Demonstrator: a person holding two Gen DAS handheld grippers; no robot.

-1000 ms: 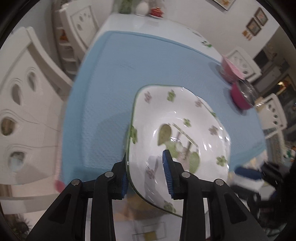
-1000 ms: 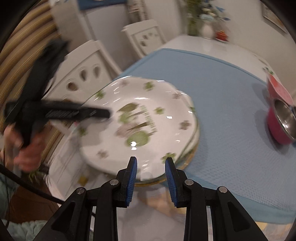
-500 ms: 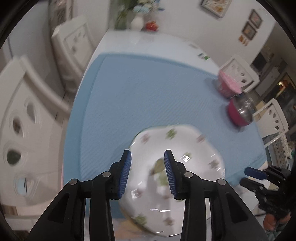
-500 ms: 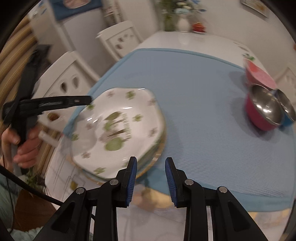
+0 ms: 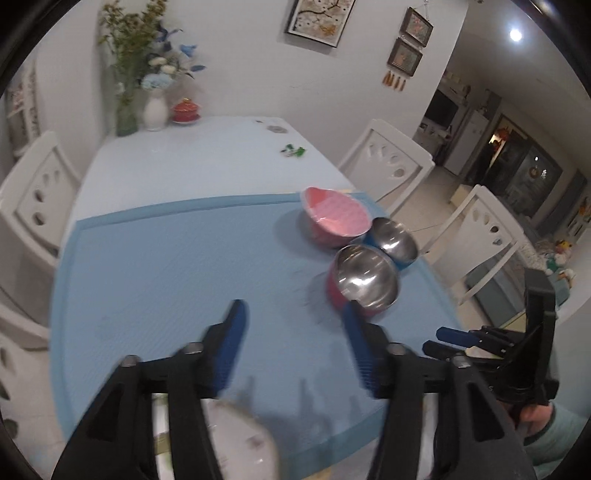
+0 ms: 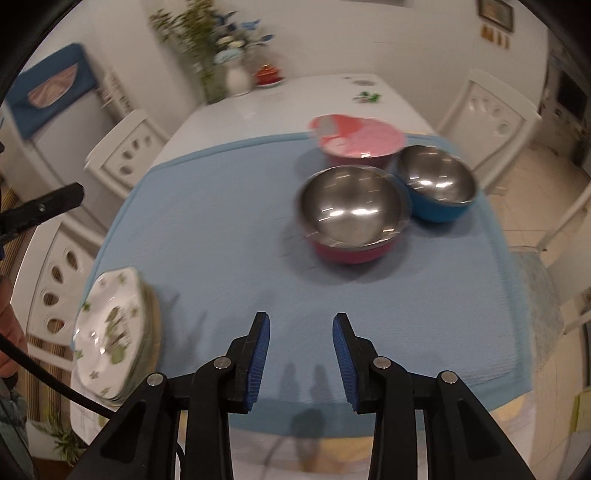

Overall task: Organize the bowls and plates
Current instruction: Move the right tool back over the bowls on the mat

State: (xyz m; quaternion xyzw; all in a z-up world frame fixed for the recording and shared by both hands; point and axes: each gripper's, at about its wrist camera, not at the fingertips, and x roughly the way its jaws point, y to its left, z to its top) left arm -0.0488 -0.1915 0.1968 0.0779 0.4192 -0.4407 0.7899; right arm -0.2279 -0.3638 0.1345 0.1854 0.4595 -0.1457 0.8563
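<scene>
The plates [image 6: 114,332] sit stacked at the mat's [image 6: 221,229] eight o'clock corner. Three bowls [image 6: 351,214], probably still unnested, wait at one o'clock. The left gripper [image 5: 295,332] and right gripper [image 6: 301,332], jaws just widened, hold nothing.

Home dining room: white dining table [image 5: 192,162] with blue mat [image 5: 177,266], white cutout-back chairs [image 5: 388,162] around it, flower vase [image 5: 153,110] at the far end, framed pictures [image 5: 319,18] on the wall, doorway to a living area behind.
</scene>
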